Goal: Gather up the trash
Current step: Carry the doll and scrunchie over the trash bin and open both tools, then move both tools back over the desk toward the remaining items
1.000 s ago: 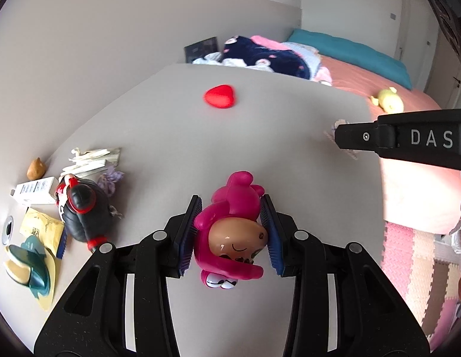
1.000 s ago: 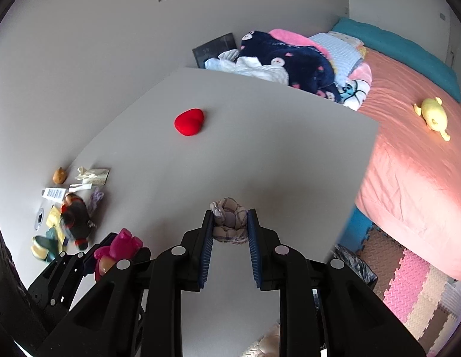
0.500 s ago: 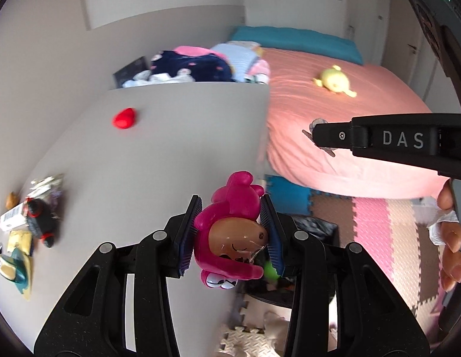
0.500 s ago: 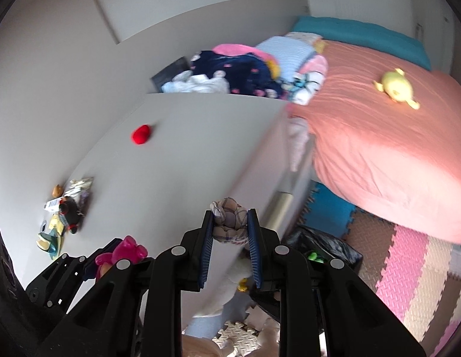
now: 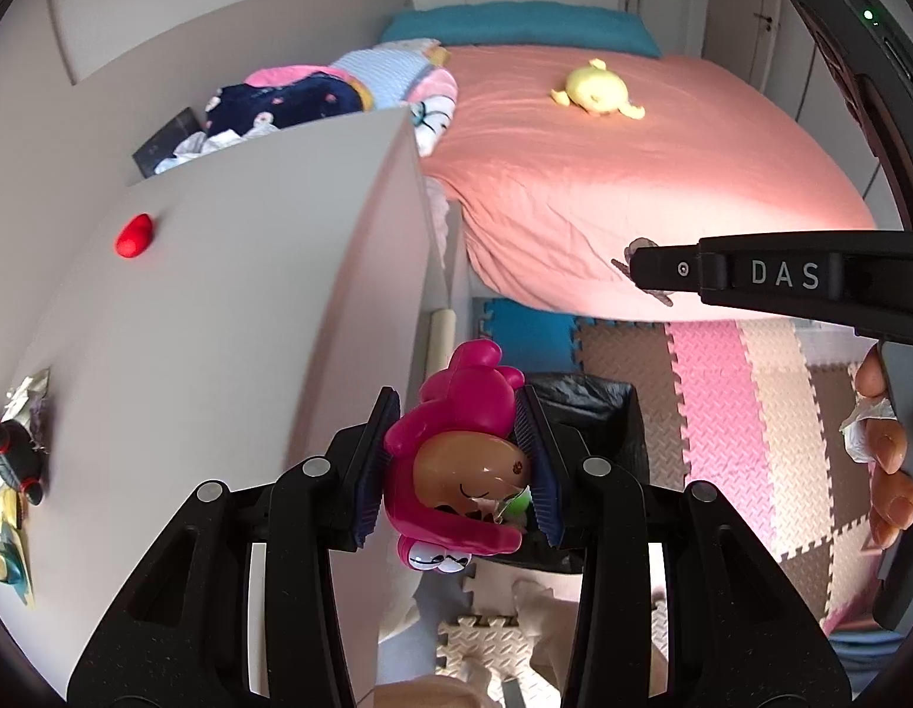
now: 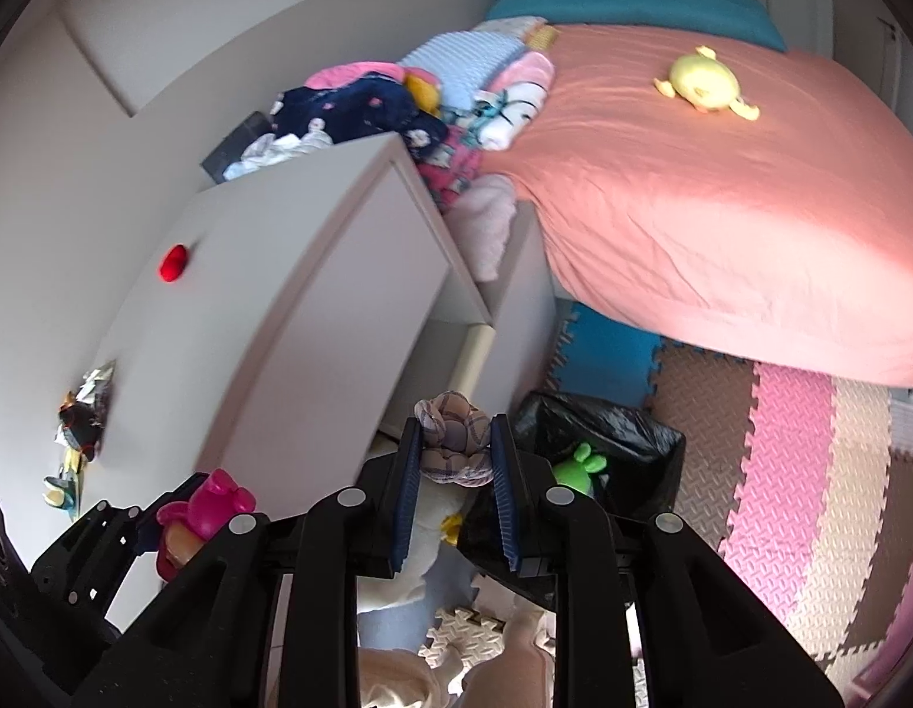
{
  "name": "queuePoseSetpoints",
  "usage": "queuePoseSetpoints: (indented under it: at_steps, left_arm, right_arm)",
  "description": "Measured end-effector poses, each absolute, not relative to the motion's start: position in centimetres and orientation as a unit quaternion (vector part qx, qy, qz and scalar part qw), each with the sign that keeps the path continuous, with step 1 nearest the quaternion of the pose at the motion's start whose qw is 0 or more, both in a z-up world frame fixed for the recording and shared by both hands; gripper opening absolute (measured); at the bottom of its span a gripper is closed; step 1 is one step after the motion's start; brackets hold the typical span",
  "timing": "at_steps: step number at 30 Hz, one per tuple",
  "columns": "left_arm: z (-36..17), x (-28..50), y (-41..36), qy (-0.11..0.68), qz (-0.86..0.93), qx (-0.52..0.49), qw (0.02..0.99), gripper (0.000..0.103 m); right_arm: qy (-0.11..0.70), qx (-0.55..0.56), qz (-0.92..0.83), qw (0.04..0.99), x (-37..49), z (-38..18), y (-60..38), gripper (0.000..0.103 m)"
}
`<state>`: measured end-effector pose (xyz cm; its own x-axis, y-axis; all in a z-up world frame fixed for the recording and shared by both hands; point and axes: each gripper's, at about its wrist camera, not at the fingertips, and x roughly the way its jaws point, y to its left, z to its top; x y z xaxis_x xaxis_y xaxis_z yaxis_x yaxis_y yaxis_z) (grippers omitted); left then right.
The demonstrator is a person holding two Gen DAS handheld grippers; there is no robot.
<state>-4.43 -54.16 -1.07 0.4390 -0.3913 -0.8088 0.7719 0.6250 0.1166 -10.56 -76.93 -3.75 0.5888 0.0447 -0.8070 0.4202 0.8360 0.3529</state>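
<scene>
My left gripper [image 5: 456, 398] is shut on a pink toy figure [image 5: 456, 472] with a tan face, held past the white table's right edge [image 5: 397, 271]. Right behind the toy, down on the floor, is a bin lined with a black bag [image 5: 592, 407]. My right gripper [image 6: 456, 423] is shut on a small knotted checked cloth ball [image 6: 453, 436]. It hangs just left of the bin [image 6: 610, 430], which holds a green toy [image 6: 577, 463]. In the left wrist view the right gripper [image 5: 636, 265] shows side-on before the bed.
A red heart-shaped item [image 5: 135, 235] lies on the table. A black figure [image 5: 11, 460] and wrappers sit at its left end. A pink-covered bed [image 5: 633, 177] carries a yellow plush [image 5: 595, 91] and piled clothes. Foam mats [image 5: 722, 389] cover the floor. A person's fingers [image 5: 887, 460] show at the right.
Both grippers have swung right, from above the table top to beyond its edge by the floor bin, rolling as they went. Each holds the same thing as before.
</scene>
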Motion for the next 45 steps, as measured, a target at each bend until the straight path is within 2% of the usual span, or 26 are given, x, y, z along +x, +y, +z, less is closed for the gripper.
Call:
queuePoseSetpoints:
  at_steps: [1, 2, 3, 4, 5, 8, 27, 45]
  left_arm:
    - [-1.3, -4.4, -54.4, 0.396, -0.361, 0.245, 0.808, 0.041]
    - [-1.6, -4.5, -54.5, 0.401, -0.366, 0.245, 0.803, 0.042]
    - [-1.8, -4.5, -54.7, 0.406, -0.371, 0.247, 0.797, 0.067]
    - [-2.0, -4.7, -54.9, 0.404, -0.367, 0.254, 0.799, 0.088]
    - [-1.9, -5.0, -54.9, 0.391, -0.360, 0.259, 0.807, 0.097]
    - [-1.7, -5.8, -54.6, 0.350, -0.343, 0.284, 0.824, 0.097]
    - [0.4, -2.6, -48.0, 0.363, -0.295, 0.241, 0.850, 0.097]
    - [3.3, 4.2, -29.7, 0.365, -0.129, 0.167, 0.907, 0.097]
  right_arm:
    - [0.442, 0.265, -0.116, 0.850, -10.7, -4.0, -77.2, 0.027]
    - [0.443, 0.264, -0.125, 0.848, -10.8, -4.2, -77.4, 0.035]
    - [0.443, 0.263, -0.136, 0.846, -11.0, -4.3, -77.6, 0.049]
    - [0.440, 0.262, -0.156, 0.844, -11.1, -4.4, -77.8, 0.081]
    - [0.434, 0.260, -0.175, 0.845, -11.3, -4.3, -78.0, 0.096]
    - [0.397, 0.248, -0.221, 0.856, -12.3, -3.4, -78.4, 0.100]
    - [0.382, 0.255, -0.137, 0.878, -9.3, -1.0, -72.8, 0.100]
    - [0.406, 0.185, 0.026, 0.894, -1.6, 1.9, -57.7, 0.100]
